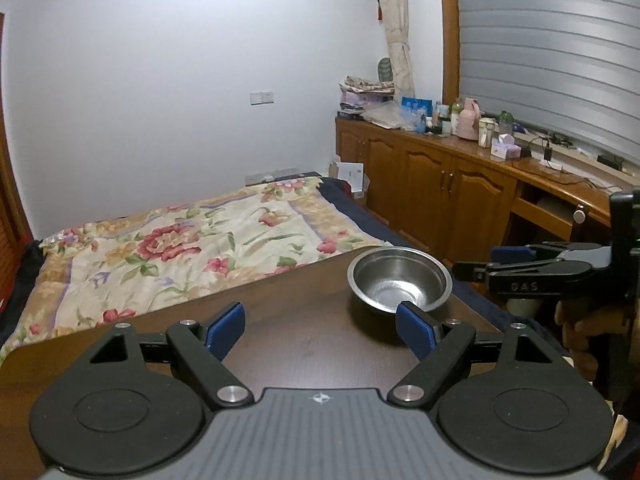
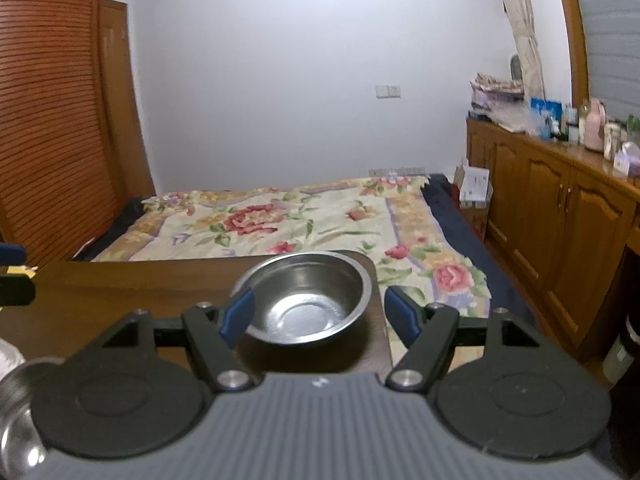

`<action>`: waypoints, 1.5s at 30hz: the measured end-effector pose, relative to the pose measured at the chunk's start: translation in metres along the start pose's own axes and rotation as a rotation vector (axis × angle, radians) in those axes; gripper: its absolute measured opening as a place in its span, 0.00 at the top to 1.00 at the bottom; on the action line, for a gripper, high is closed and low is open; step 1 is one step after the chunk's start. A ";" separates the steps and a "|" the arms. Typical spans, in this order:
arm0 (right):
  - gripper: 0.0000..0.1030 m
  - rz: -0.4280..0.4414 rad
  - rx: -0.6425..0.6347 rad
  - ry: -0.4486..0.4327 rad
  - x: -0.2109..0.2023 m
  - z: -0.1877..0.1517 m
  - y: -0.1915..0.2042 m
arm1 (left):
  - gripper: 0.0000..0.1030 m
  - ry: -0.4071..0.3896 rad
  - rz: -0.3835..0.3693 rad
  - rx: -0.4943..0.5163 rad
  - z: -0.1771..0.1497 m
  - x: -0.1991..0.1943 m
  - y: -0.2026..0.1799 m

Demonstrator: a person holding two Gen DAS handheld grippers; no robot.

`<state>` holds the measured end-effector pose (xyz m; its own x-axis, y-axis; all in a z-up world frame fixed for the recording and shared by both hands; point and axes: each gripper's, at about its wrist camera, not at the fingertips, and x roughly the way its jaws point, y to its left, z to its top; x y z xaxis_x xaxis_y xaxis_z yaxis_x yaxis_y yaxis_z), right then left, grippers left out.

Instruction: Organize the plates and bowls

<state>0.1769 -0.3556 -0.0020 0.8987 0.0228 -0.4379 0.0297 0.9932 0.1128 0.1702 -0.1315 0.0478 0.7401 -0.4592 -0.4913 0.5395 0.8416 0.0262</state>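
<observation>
Right gripper fingers spread wide around steel bowl; left gripper wide, bowl beside.

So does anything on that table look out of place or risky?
Yes: the steel bowl sits right at the table's far corner, beside the bed. It is upright, empty and undamaged, with no spill.

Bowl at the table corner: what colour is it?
Plain silver stainless steel, no pattern. The bowl shows best in the right wrist view.
</observation>
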 end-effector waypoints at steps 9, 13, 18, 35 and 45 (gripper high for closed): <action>0.32 -0.006 0.025 0.068 0.038 -0.004 -0.012 | 0.18 0.057 -0.037 0.030 0.013 0.054 -0.006; 0.34 0.006 0.066 0.108 0.051 -0.008 -0.019 | 0.22 0.090 -0.049 0.042 0.015 0.075 -0.006; 0.45 0.031 0.091 0.138 0.059 -0.011 -0.018 | 0.30 0.133 -0.075 0.031 0.022 0.098 -0.005; 0.73 0.128 0.152 0.181 0.069 -0.005 -0.007 | 0.56 0.275 -0.092 -0.050 0.019 0.152 0.006; 0.78 0.110 0.176 0.194 0.066 -0.005 -0.002 | 0.74 0.326 -0.143 -0.087 0.017 0.152 0.011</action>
<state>0.2340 -0.3558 -0.0354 0.8006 0.1675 -0.5753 0.0277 0.9487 0.3148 0.2956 -0.1971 -0.0116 0.4856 -0.4710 -0.7365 0.5817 0.8030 -0.1300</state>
